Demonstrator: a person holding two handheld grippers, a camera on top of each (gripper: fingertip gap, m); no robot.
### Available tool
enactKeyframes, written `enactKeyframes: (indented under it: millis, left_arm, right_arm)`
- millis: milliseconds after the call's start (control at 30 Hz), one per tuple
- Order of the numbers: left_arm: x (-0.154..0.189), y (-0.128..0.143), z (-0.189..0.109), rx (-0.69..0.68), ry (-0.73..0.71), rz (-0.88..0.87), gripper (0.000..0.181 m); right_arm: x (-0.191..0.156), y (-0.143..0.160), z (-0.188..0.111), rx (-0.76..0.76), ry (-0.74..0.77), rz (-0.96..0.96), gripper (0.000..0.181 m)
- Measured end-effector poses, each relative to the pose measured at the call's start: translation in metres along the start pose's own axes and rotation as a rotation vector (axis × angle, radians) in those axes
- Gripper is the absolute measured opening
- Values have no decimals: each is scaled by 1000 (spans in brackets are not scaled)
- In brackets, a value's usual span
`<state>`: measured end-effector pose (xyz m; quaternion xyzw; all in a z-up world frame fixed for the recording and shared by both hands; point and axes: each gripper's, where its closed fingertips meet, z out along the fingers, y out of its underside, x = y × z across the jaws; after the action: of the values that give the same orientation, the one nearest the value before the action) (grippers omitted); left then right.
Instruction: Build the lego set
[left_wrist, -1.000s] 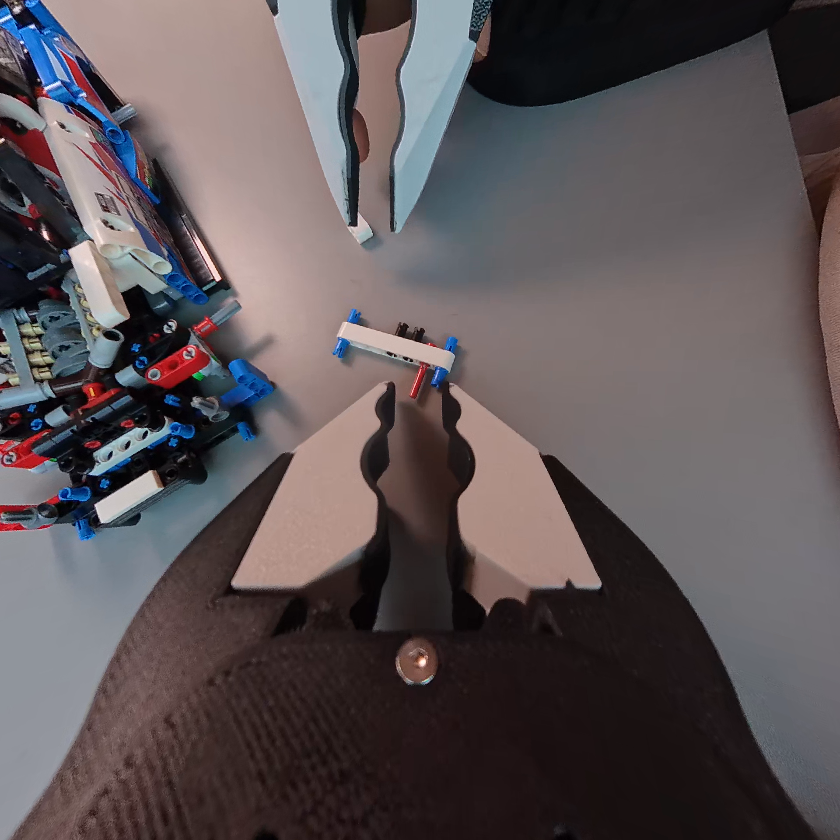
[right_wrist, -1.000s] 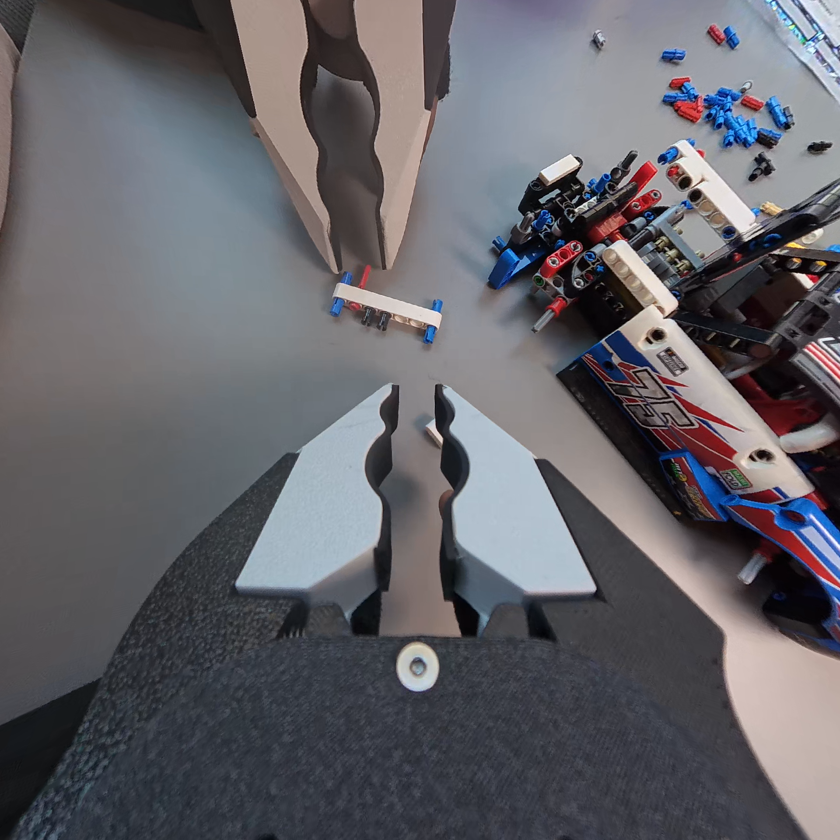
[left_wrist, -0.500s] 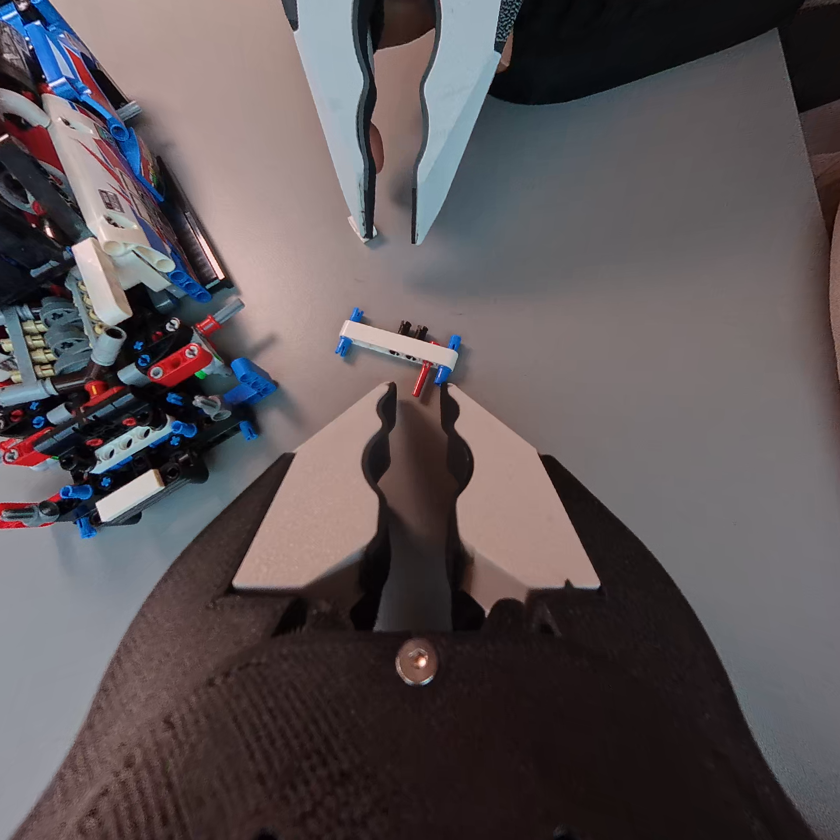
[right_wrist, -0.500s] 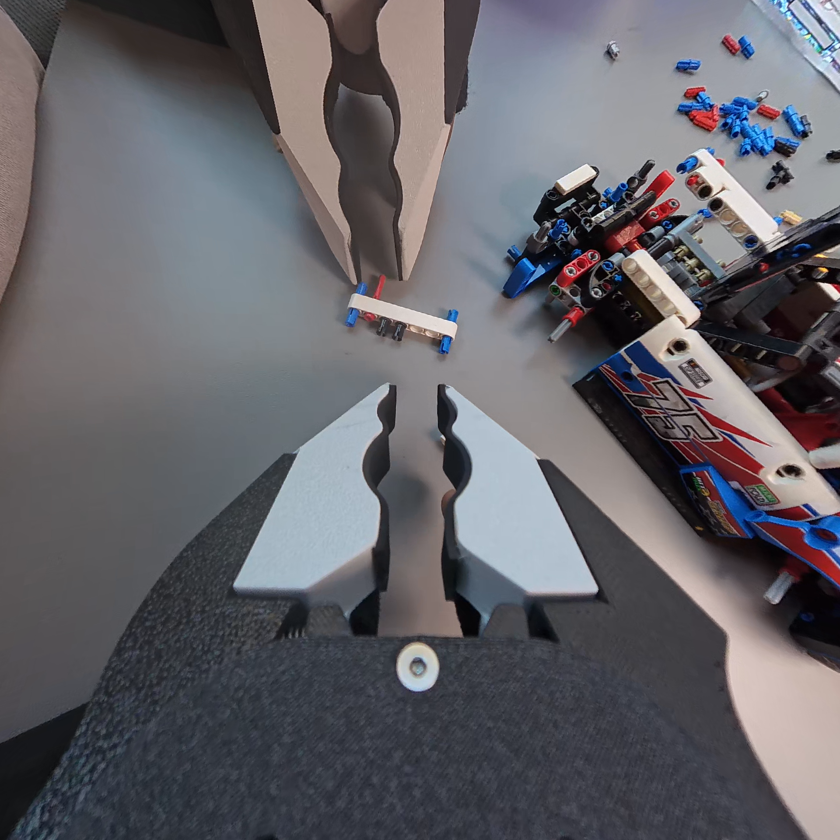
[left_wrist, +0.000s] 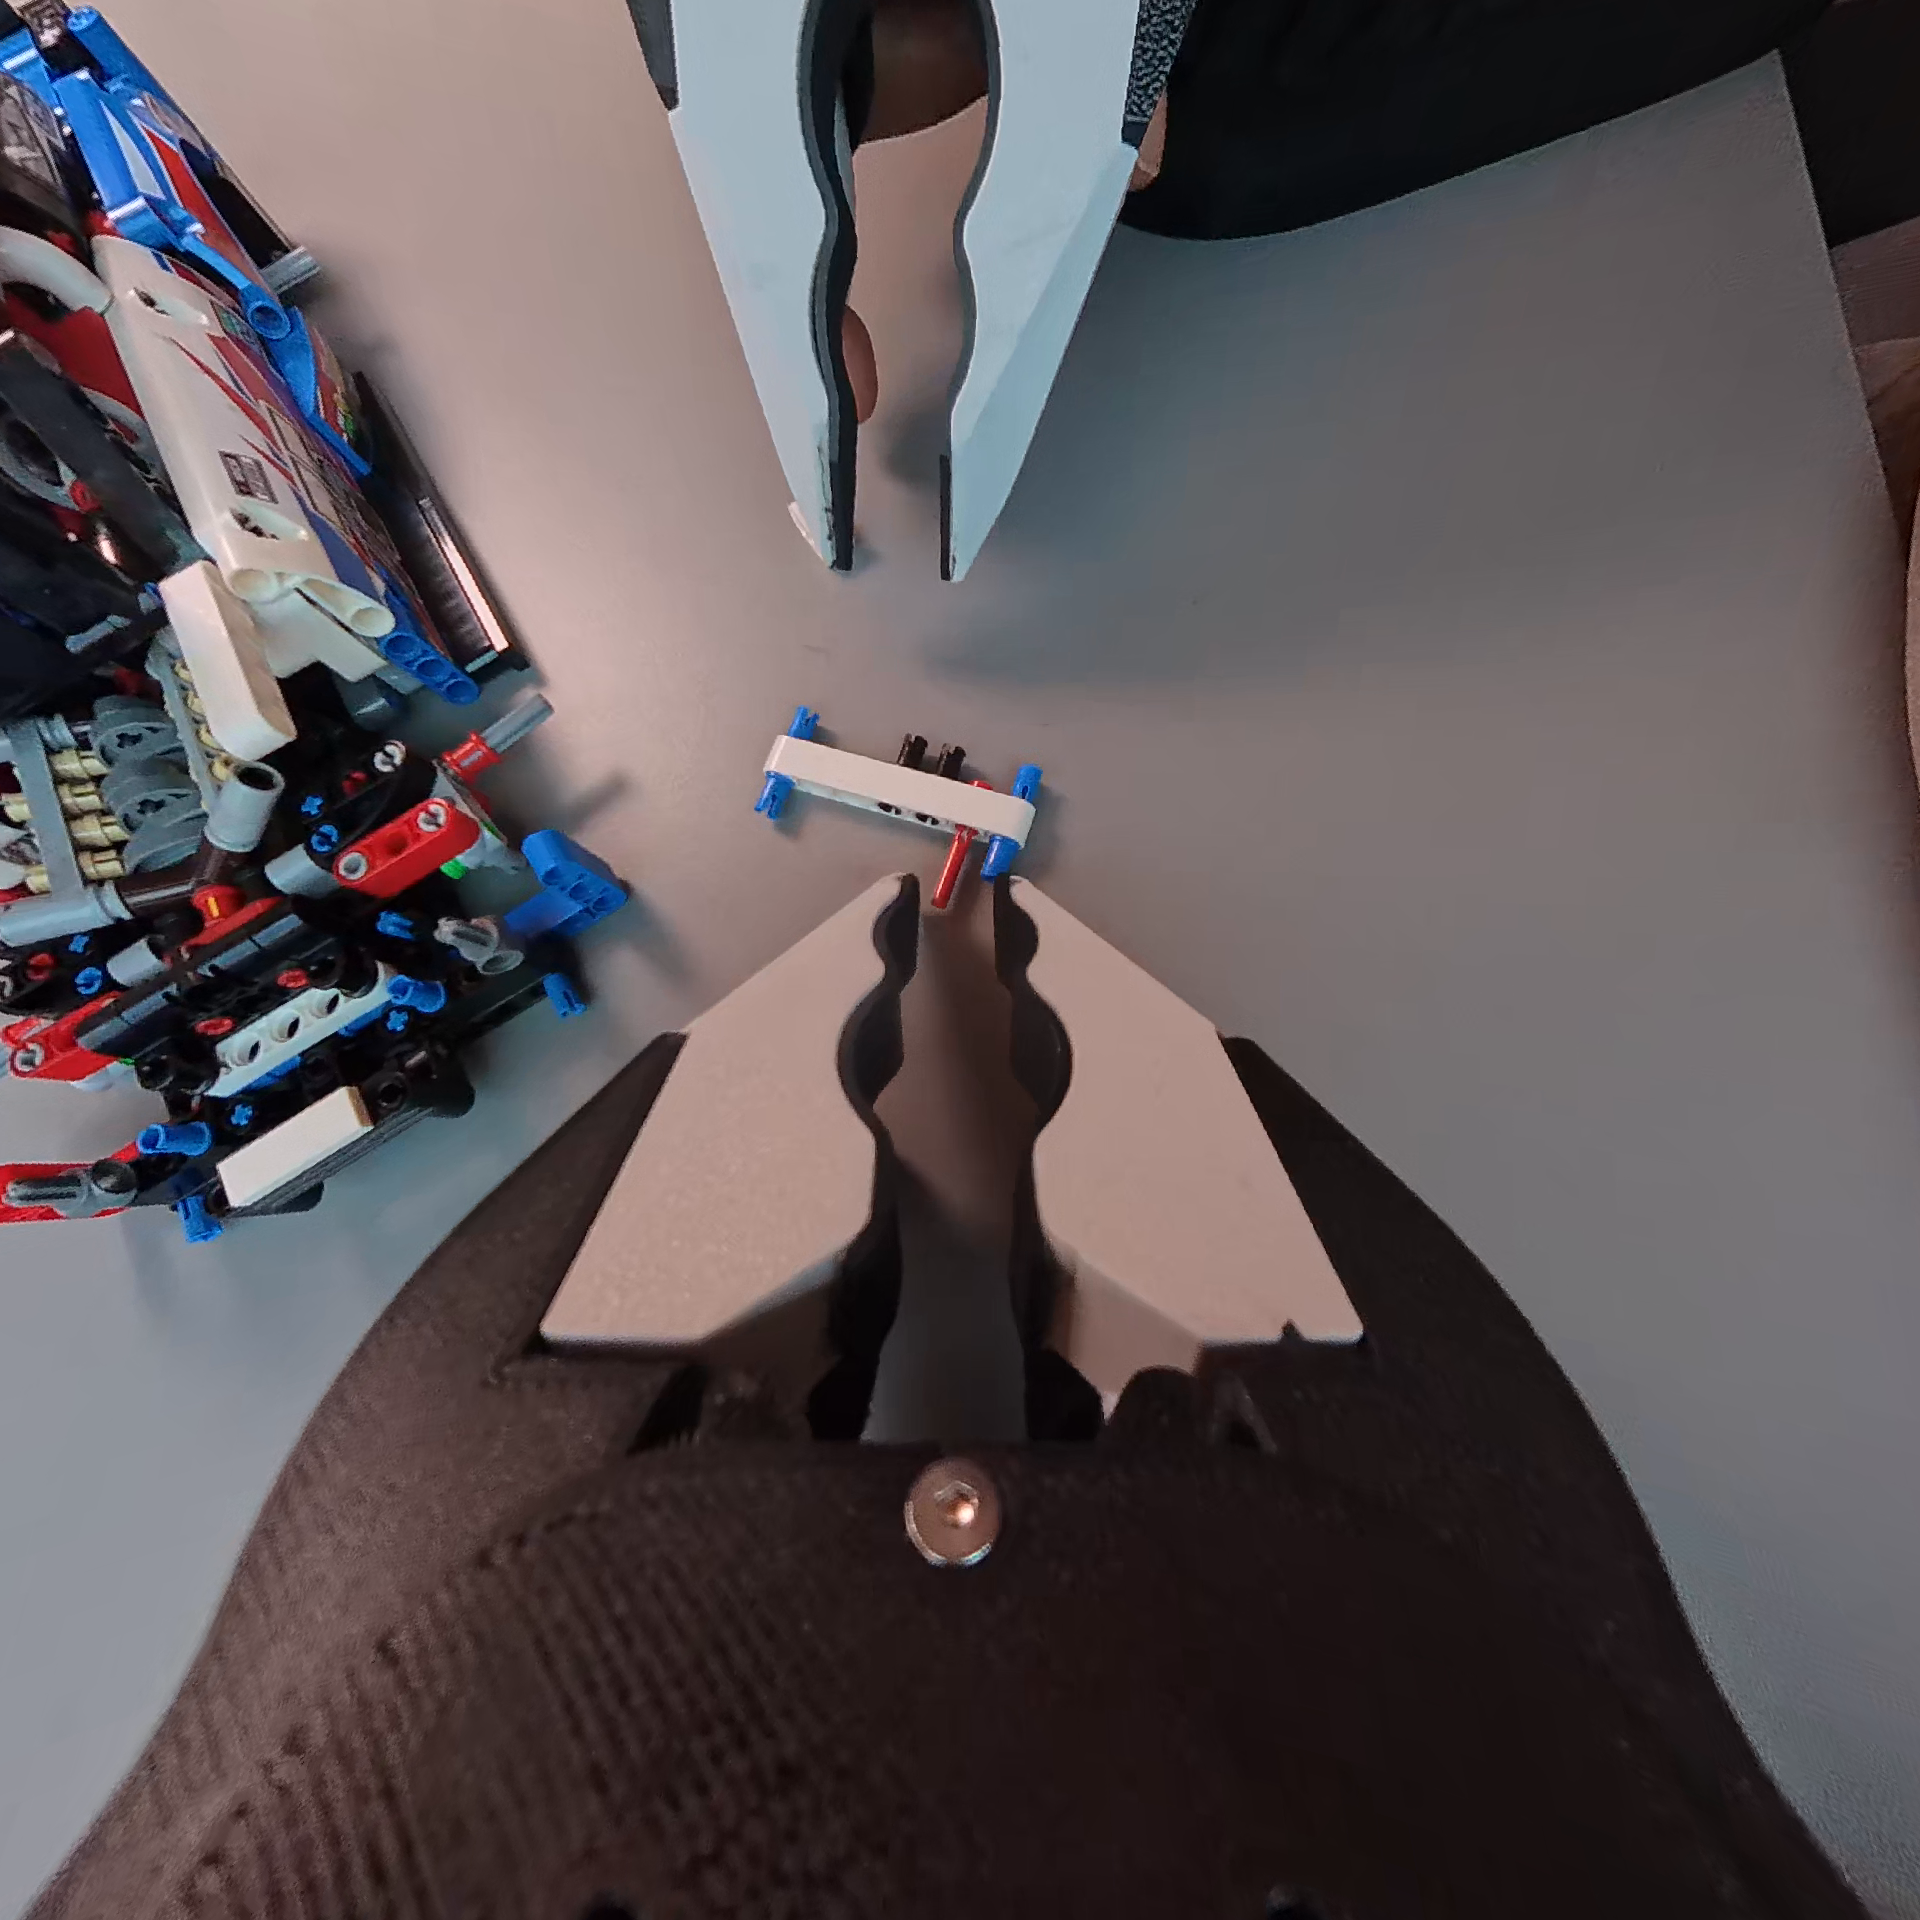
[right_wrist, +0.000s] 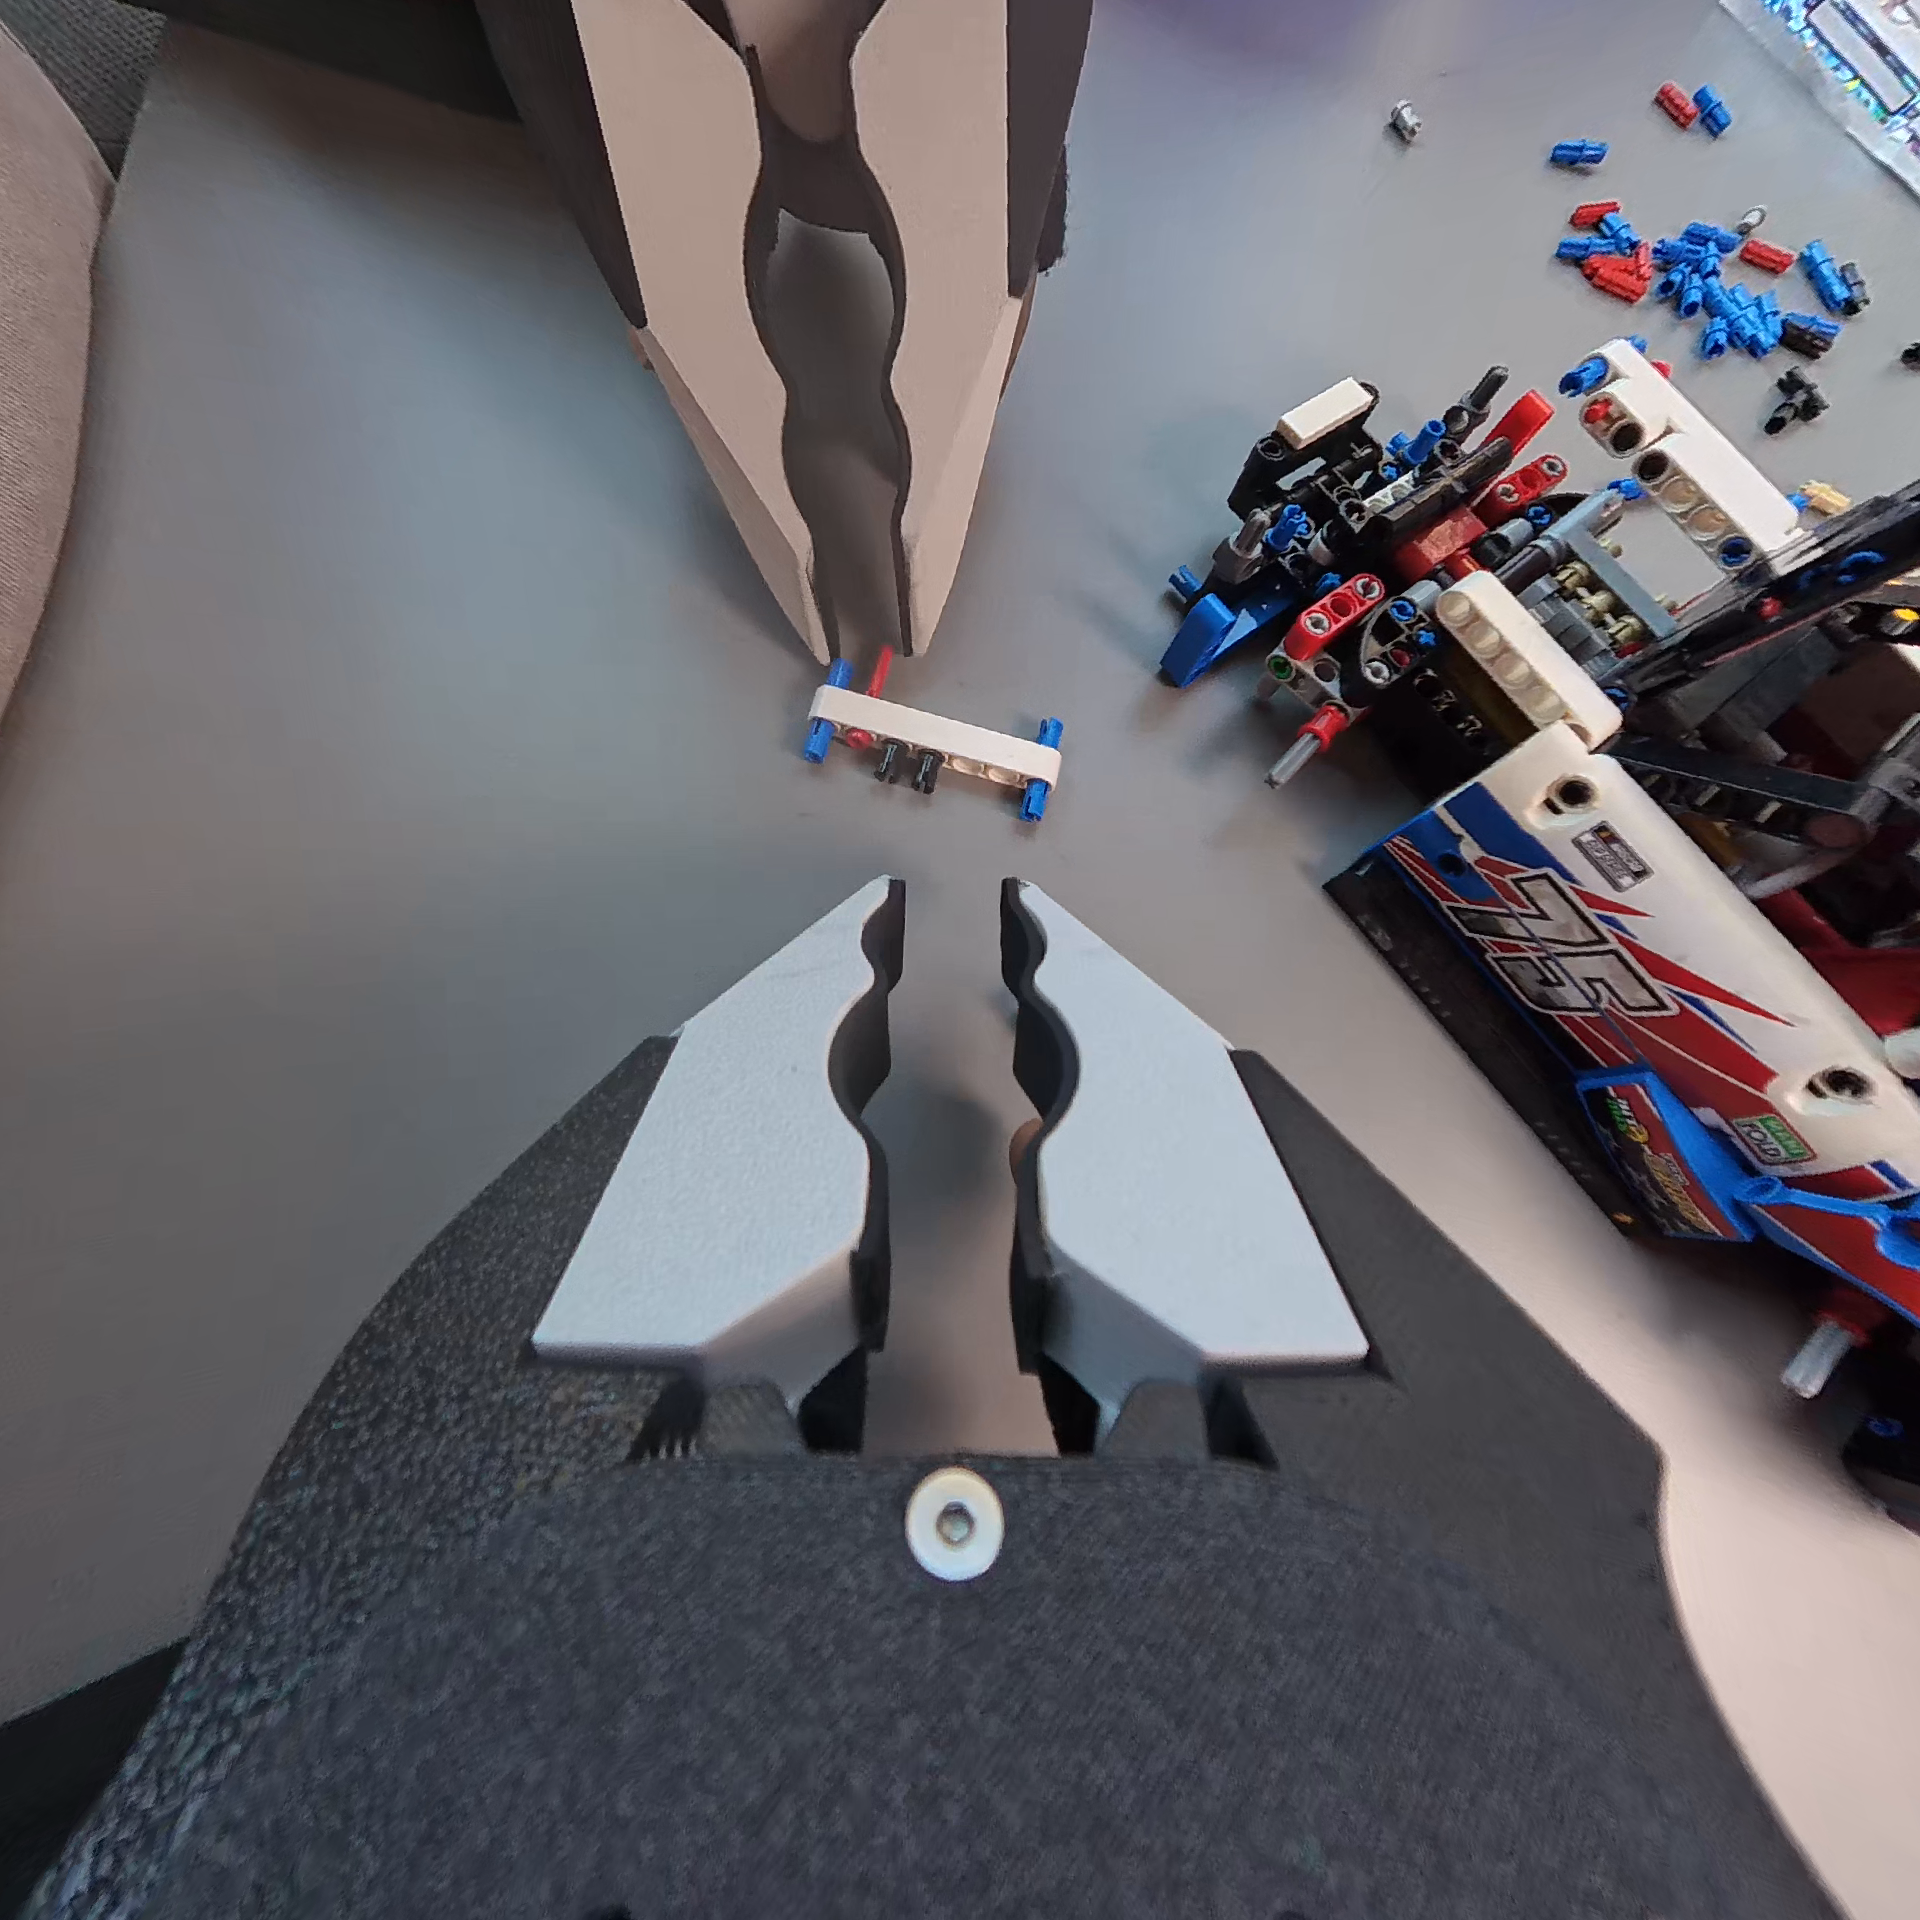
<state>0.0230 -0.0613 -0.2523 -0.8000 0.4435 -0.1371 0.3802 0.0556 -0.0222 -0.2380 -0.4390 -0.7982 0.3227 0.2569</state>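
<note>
A short white beam (left_wrist: 899, 795) with blue, black and red pins lies flat on the grey table; it also shows in the right wrist view (right_wrist: 935, 748). My left gripper (left_wrist: 951, 883) is open and empty, its tips just short of the beam's red pin (left_wrist: 951, 878), which points into the gap. My right gripper (right_wrist: 951, 883) is open and empty, a little short of the beam on the opposite side. The two grippers face each other across the beam. A small white piece (left_wrist: 798, 516) peeks out beside the right gripper's finger.
The half-built red, white and blue Lego car (right_wrist: 1558, 727) stands to the right of the right gripper, to the left in the left wrist view (left_wrist: 208, 727). Loose blue, red and black pins (right_wrist: 1714, 281) lie beyond it. A beige cushion (right_wrist: 42, 312) borders the table edge. There is about 6 cm between the tips of the two grippers.
My right gripper has moved forward towards the beam and left the small white piece beside its finger. My left gripper has stayed almost still at the red pin.
</note>
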Motion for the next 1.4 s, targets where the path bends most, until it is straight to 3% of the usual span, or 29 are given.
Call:
enactKeyframes:
  millis: [167, 667, 833, 933, 1400]
  left_arm:
    - [-2, 0, 1, -6, -24, 20, 2]
    - [-5, -2, -2, 11, -26, -3, 1]
    - [-1, -2, -3, 24, 19, -54, 18]
    - [-1, -2, -2, 21, 24, -59, 19]
    - [-3, -2, 4, -2, -36, 29, 1]
  right_arm:
    - [-3, -2, 2, 5, -8, -2, 16]
    - [-9, -5, 6, 27, -22, 7, 16]
    - [-6, -7, 3, 47, -6, 15, 16]
    - [-4, -7, 1, 62, 2, 25, 16]
    - [-7, -10, 0, 96, -7, 27, 16]
